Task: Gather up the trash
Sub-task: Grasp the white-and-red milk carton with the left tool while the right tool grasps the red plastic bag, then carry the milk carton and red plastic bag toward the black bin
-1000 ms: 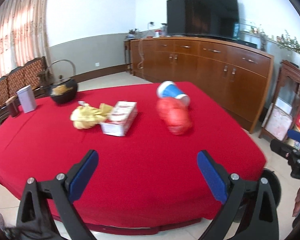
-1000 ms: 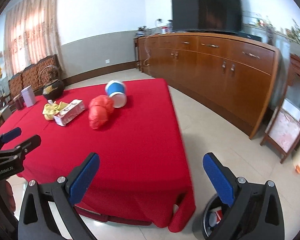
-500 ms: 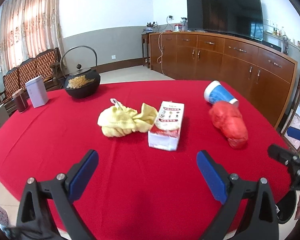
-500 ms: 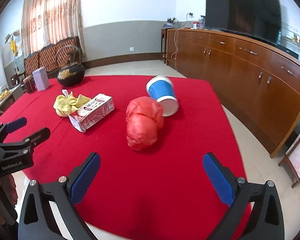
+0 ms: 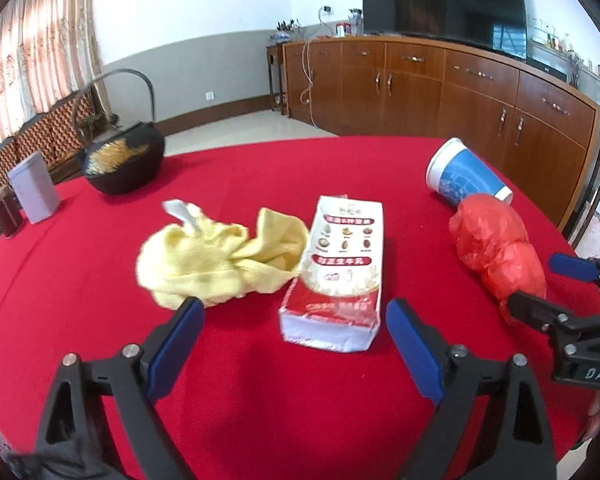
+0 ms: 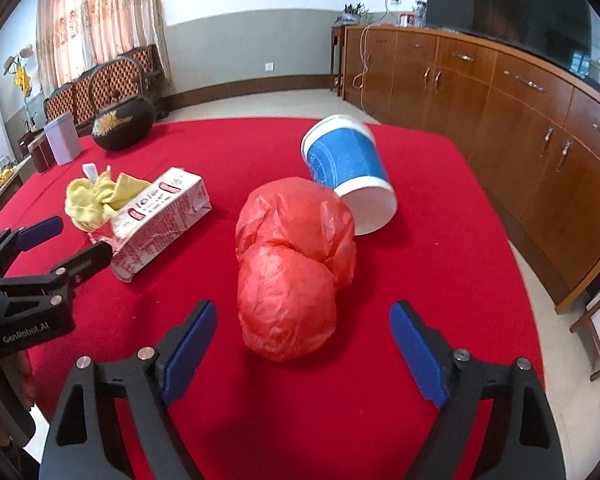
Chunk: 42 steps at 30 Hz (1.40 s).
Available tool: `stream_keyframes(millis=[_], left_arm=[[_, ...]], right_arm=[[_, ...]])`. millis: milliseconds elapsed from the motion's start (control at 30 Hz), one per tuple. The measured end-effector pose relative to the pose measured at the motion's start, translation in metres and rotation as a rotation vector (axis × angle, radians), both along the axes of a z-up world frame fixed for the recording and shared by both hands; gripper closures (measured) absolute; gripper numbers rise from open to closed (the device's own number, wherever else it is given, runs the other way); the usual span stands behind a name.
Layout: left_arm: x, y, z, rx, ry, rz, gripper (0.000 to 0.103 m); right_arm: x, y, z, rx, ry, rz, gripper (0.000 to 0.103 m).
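— While we look along the red bag (image 6: 292, 276), which way does it run?
— Lengthwise away from us, crinkled, knotted plastic on the red tablecloth (image 6: 440, 264), its far end against the tipped blue cup (image 6: 346, 168).
— Jaws?
— Our right gripper (image 6: 302, 354) and left gripper (image 5: 294, 350) have just been closing, both still wide, gripping nothing; the carton (image 5: 336, 272) lies just ahead of the left.
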<state>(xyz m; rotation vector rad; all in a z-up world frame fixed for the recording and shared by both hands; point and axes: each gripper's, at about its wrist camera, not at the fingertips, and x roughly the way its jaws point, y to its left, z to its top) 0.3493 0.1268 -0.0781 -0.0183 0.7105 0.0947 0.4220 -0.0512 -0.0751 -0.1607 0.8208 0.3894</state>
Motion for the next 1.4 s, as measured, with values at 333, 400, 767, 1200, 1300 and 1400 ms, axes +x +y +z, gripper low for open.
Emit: stream_keyframes(millis=[333,400,767,1200,1300,1400], left_arm=[[0.024,-0.019,-0.009,-0.005,0.105,-0.072,0.050],[0.014,-0.019,-0.005,-0.020,0.072,-0.068,0.050],[-0.030,-0.031,0.016,-0.022,-0.008,-0.065,0.050],[-0.067,-0.053,0.029,-0.024,-0.039,-0.086,0.050],[-0.073,-0.058,0.032,-0.031,-0.045,-0.094,0.050],[-0.080,-0.065,0.037,-0.030,-0.056,-0.104,0.050]], right_arm=[[0.012,0.001,-0.008,0.035,0.060,0.040,0.068],[0.005,-0.002,-0.003,0.049,0.050,0.053,0.070],[-0.039,-0.028,0.022,0.080,-0.017,0.065,0.071],[-0.087,-0.077,0.038,0.089,-0.060,-0.020,0.072],[-0.096,-0.092,0.042,0.090,-0.069,-0.041,0.072],[-0.105,-0.104,0.047,0.092,-0.084,-0.061,0.072]])
